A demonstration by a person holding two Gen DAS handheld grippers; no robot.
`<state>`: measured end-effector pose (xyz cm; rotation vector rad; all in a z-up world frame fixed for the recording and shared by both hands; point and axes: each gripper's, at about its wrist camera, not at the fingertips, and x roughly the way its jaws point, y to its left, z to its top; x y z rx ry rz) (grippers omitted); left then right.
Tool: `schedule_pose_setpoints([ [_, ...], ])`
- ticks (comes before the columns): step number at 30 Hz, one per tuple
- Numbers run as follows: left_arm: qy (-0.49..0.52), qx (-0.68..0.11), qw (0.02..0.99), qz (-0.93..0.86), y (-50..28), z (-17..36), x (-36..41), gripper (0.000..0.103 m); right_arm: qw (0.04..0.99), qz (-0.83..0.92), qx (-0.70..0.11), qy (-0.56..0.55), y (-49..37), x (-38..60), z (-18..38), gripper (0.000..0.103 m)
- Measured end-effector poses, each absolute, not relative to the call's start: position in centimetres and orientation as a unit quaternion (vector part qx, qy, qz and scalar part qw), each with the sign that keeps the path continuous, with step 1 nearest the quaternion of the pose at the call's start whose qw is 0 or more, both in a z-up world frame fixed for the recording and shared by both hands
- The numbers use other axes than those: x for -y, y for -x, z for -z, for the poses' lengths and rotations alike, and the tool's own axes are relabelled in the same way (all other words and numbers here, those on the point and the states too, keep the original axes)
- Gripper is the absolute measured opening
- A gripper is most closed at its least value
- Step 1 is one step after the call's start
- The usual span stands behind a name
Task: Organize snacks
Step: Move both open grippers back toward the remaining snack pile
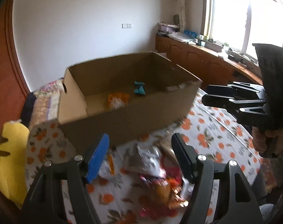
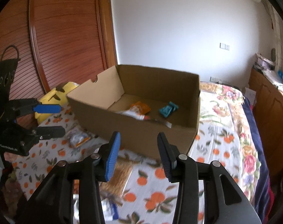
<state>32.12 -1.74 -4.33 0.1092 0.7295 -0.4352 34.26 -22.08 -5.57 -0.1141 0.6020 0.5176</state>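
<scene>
An open cardboard box stands on the bed. An orange packet and a teal packet lie inside it. In the left wrist view my left gripper is open and empty, above a blurred pile of loose snack packets in front of the box. My right gripper is open with nothing between its fingers, just before the box's near wall. Each gripper shows in the other view: the right gripper beside the box, and the left gripper above a packet.
The bedspread has an orange-fruit print. A yellow plush toy lies at the bed's left side by a wooden wardrobe. A low wooden cabinet with clutter on top runs under the window.
</scene>
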Motion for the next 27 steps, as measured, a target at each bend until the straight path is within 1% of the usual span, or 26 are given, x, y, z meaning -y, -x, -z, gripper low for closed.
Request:
schedule_pose_setpoints([
  [2,-0.046,-0.363,0.904,0.223,-30.9,5.3,1.7,0.07,0.92,-0.25,-0.298,0.05,-33.0,22.3,6.4,0.05],
  [4,-0.047,-0.366,0.901,0.229,-29.8,6.0,1.9,0.07,0.918,-0.25,-0.304,0.045,-32.0,22.4,7.2,0.053],
  [5,-0.047,-0.368,0.9,0.229,-29.3,6.3,2.0,0.07,0.918,-0.249,-0.305,0.042,-31.6,22.4,7.5,0.057],
  [10,-0.044,-0.373,0.899,0.224,-27.8,7.5,2.3,0.07,0.915,-0.246,-0.32,0.026,-30.0,22.5,9.4,0.063],
  [22,-0.058,-0.423,0.88,0.209,-27.6,12.3,3.1,0.069,0.902,-0.24,-0.36,-0.005,-29.0,23.3,13.8,0.065],
  [25,-0.058,-0.427,0.877,0.214,-27.5,12.7,3.2,0.066,0.9,-0.242,-0.363,-0.008,-28.8,23.2,14.4,0.065],
  [26,-0.059,-0.428,0.876,0.215,-27.5,12.8,3.3,0.064,0.899,-0.243,-0.365,-0.007,-28.8,23.0,14.6,0.065],
  [27,-0.061,-0.429,0.875,0.216,-27.5,12.9,3.3,0.06,0.898,-0.246,-0.366,-0.005,-28.7,22.8,14.8,0.065],
])
